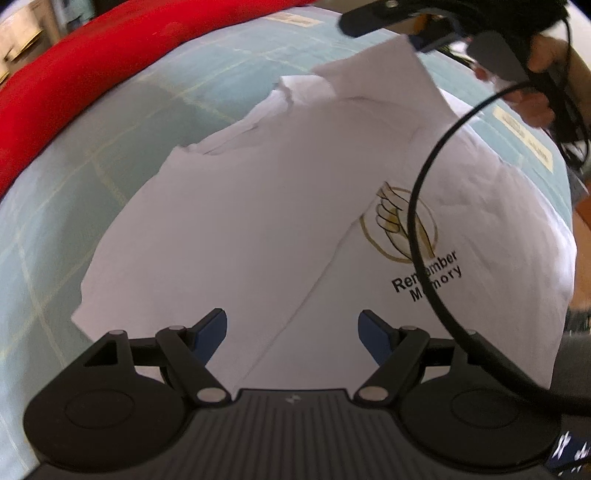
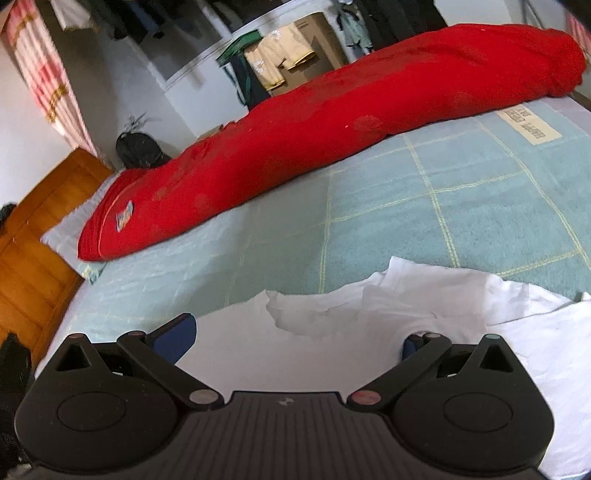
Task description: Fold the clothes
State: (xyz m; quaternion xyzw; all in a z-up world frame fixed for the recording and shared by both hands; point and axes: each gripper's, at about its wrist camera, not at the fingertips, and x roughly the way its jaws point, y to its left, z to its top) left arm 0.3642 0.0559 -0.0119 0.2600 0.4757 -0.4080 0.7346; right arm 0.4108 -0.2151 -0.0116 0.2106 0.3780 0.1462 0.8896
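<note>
A white T-shirt [image 1: 258, 221] with a gold emblem and black lettering [image 1: 424, 273] lies spread on the bed, one side folded inward. My left gripper [image 1: 293, 332] hovers over its near edge, open, with nothing between its blue pads. My right gripper [image 1: 384, 31] is at the shirt's far end, where a flap of cloth stands up against one finger. In the right wrist view the right gripper [image 2: 293, 341] stands wide open over the shirt [image 2: 461, 306] near its collar. Cloth partly covers its right finger [image 2: 412, 345].
The bed cover [image 1: 55, 221] [image 2: 443, 206] is pale blue-green with a yellow grid. A long red blanket roll [image 1: 92, 62] [image 2: 332, 110] lies along the far side. A black cable [image 1: 424, 184] loops over the shirt. A wooden headboard [image 2: 33, 240] stands left.
</note>
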